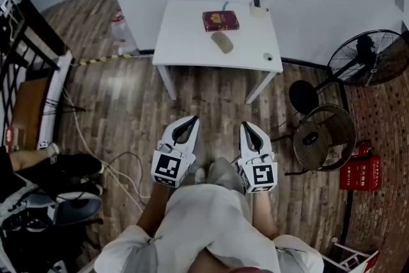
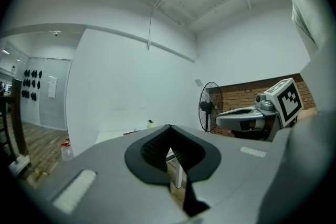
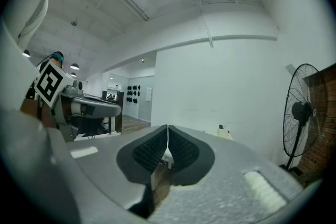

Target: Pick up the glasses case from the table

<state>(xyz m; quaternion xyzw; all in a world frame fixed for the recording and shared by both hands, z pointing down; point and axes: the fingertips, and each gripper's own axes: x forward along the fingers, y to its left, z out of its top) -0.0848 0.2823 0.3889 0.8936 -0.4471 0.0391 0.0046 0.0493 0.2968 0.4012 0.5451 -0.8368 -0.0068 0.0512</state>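
Ahead, at twelve o'clock from us, the glasses case lay on the white table, a red book just beside it at its twelve; our left gripper and right gripper hung well apart from it, both with jaws pressed together on nothing.

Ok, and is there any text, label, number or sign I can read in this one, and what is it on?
No text reads clearly.
Red box on the floor: white characters, too small to read.
Red book on the table: gold cover marking, too blurred.
Cubes on the left gripper and right gripper: black-and-white square markers, no words.
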